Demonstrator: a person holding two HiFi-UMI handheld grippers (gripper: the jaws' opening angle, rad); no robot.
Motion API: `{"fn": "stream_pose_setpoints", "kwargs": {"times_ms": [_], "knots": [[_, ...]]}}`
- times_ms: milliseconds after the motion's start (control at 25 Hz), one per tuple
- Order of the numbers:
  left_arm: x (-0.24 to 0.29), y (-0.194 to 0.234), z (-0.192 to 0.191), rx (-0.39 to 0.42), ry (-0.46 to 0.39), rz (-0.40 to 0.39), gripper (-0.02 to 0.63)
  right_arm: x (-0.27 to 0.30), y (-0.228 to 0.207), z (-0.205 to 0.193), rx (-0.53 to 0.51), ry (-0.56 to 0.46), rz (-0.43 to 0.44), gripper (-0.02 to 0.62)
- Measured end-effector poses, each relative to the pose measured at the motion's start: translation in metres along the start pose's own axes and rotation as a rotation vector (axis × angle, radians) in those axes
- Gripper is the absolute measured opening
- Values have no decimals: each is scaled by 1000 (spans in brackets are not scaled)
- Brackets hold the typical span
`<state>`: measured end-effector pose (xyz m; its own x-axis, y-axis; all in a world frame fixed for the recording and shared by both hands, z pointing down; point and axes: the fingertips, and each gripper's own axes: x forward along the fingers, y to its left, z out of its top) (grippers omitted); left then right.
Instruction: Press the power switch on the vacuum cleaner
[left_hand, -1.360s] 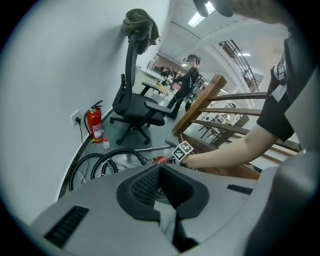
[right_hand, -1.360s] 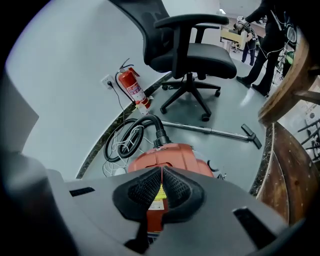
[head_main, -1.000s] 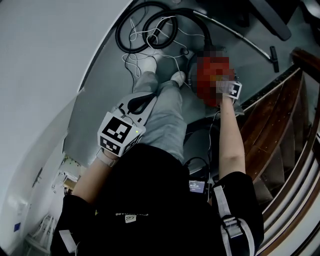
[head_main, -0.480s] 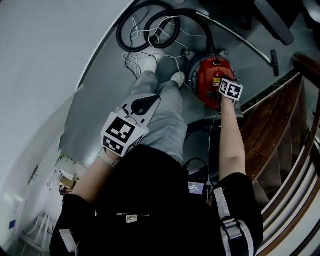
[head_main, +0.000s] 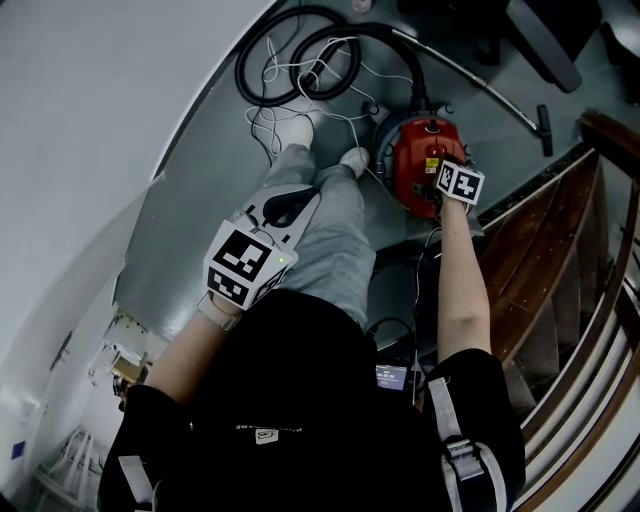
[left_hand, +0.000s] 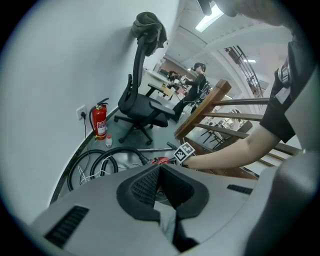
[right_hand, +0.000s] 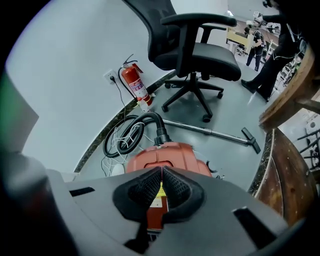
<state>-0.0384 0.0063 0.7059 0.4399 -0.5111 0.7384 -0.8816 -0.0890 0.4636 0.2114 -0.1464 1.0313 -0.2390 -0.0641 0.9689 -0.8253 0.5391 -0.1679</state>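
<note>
Right gripper (head_main: 440, 172), jaws clenched on nothing, is pointing down at the red vacuum (head_main: 408, 150) sitting on the floor (head_main: 195, 190). Left gripper (head_main: 292, 205) is idling, likewise clenched and empty. Risk: the tip skidding off the curved shell and missing the switch.

Head view: overhead, facing steeply down onto the person (head_main: 300, 400) and floor (head_main: 195, 215); vacuum cleaner (head_main: 418, 160) far below.
Left gripper view: low, facing across the floor; vacuum cleaner distant.
Right gripper view: close above the vacuum cleaner, facing the wall (right_hand: 65, 75).
Shared: vacuum cleaner in all three views; office chair (right_hand: 195, 50) in both gripper views.

power switch hidden behind right gripper (right_hand: 161, 171), vacuum cleaner (right_hand: 167, 152) partly covered, office chair (right_hand: 195, 52) back cut off
</note>
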Motion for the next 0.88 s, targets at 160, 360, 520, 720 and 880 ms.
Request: {"fn": "stream_pose_setpoints", "kwargs": {"times_ms": [160, 360, 520, 720, 880], "knots": [[-9, -4, 10, 13, -19, -6, 15, -25, 18, 9, -18, -30, 19, 29], [-30, -15, 29, 81, -47, -1, 15, -75, 44, 22, -22, -88, 40, 29], [-46, -22, 51, 131, -66, -5, 15, -118, 66, 40, -25, -153, 69, 29], [-64, -32, 81, 165, -109, -23, 15, -180, 91, 74, -15, -264, 88, 29], [-79, -43, 96, 206, -123, -36, 15, -231, 109, 93, -8, -349, 97, 29]]}}
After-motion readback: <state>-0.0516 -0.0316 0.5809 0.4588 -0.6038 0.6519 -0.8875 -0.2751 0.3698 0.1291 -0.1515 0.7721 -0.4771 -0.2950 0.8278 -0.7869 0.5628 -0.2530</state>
